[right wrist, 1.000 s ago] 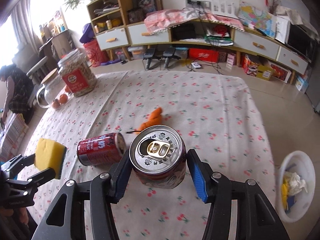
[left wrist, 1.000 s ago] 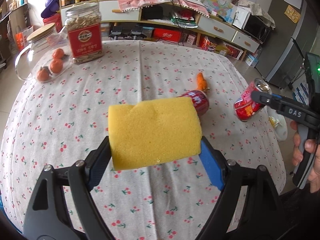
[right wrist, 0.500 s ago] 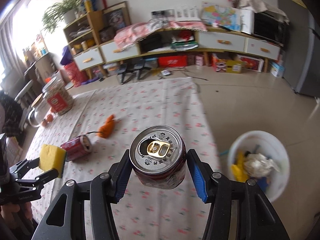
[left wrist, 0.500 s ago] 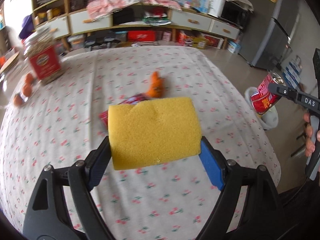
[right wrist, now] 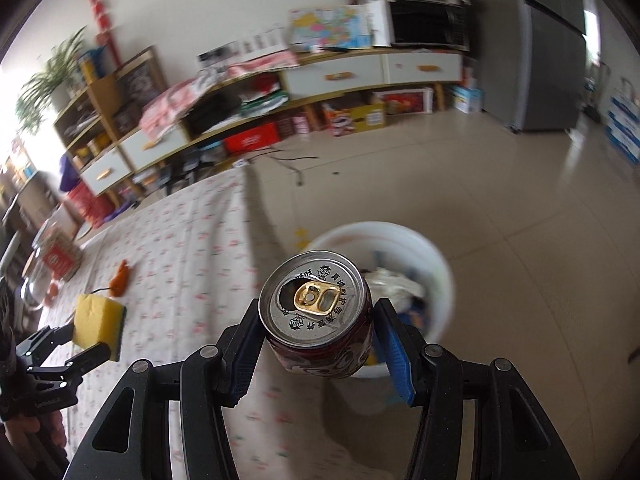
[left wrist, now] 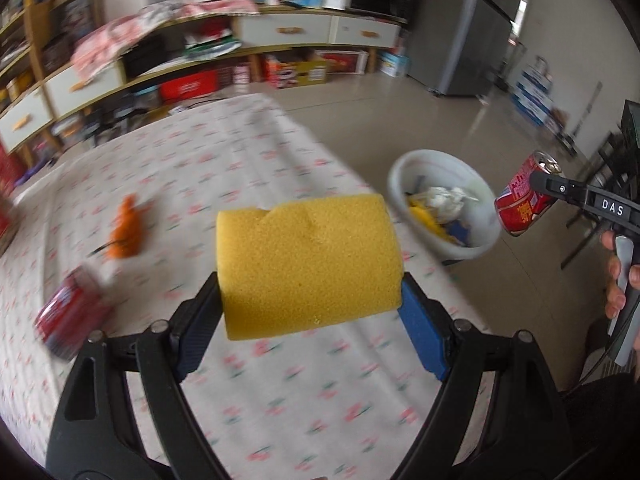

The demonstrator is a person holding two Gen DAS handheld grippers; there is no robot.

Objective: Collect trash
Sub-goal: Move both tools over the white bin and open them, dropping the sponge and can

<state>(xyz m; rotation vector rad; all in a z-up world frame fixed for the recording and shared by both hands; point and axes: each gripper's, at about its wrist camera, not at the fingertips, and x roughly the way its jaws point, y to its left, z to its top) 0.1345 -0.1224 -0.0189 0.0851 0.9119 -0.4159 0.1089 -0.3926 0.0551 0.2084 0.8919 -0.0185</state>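
Note:
My left gripper (left wrist: pixel 310 300) is shut on a yellow sponge (left wrist: pixel 308 264) and holds it above the cherry-print tablecloth (left wrist: pixel 240 160). My right gripper (right wrist: pixel 316 344) is shut on an opened red drink can (right wrist: pixel 316 312) and holds it off the table's right edge, above the near rim of a white trash bin (right wrist: pixel 436 268) on the floor. The same can (left wrist: pixel 524 204) and bin (left wrist: pixel 400 168) show at the right in the left wrist view. A second red can (left wrist: pixel 66 312) lies on the table at the left, next to an orange scrap (left wrist: pixel 126 232).
The bin holds crumpled paper (left wrist: pixel 440 198) and yellow scraps. A red-labelled jar (right wrist: pixel 58 258) stands at the table's far left. Low cabinets and shelves (right wrist: pixel 340 76) line the back wall, with a grey fridge (right wrist: pixel 548 52) at the right.
Both grippers have swung right. The can has moved from over the table out to above the bin. The sponge stays gripped.

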